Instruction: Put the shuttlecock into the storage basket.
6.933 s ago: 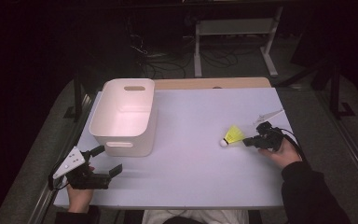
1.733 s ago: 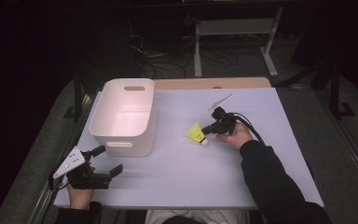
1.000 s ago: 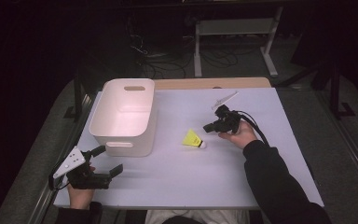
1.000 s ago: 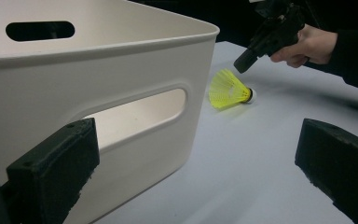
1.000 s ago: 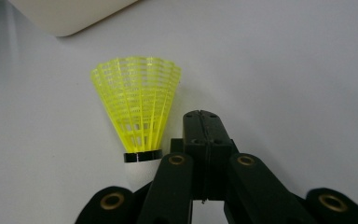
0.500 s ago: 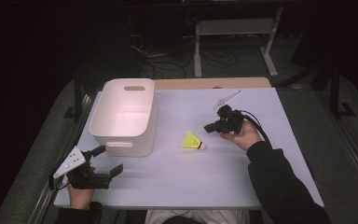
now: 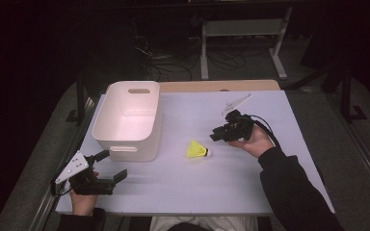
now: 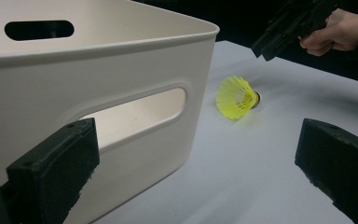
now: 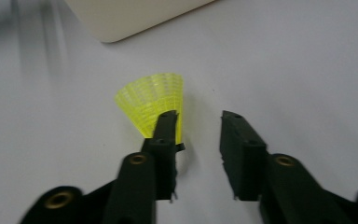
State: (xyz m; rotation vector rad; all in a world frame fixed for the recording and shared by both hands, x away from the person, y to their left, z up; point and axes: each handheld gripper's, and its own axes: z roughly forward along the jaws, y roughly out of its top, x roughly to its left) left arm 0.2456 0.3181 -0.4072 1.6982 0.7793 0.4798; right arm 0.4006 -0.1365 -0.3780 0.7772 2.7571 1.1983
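Dark room, cables and a metal stand [image 7: 241, 43] on the floor at the far side, and a pale bench [image 7: 221, 183] lit up in the middle of it. On the left of the bench there's a white bin [image 7: 127, 120] with handle slots, standing upright.

The yellow shuttlecock [image 7: 197, 150] is lying on its side on the bench, just right of the bin's near corner, not touching it. In the left gripper view it sits past the bin's wall with its cork end pointing right.

The right gripper [image 7: 218, 134] is held in the person's hand [image 7: 254, 142] to the right of the shuttlecock and a bit farther back, above the bench. Its jaws have just been opening and they stand apart now, released, nothing between them. In the right gripper view the shuttlecock's skirt peeks out from behind the left jaw, lying on the bench below, clear of the pads.

The left gripper [image 7: 110, 166] is at the near left corner, just in front of the bin, jaws spread wide with nothing in them. From its own view the bin's near handle slot is right ahead.
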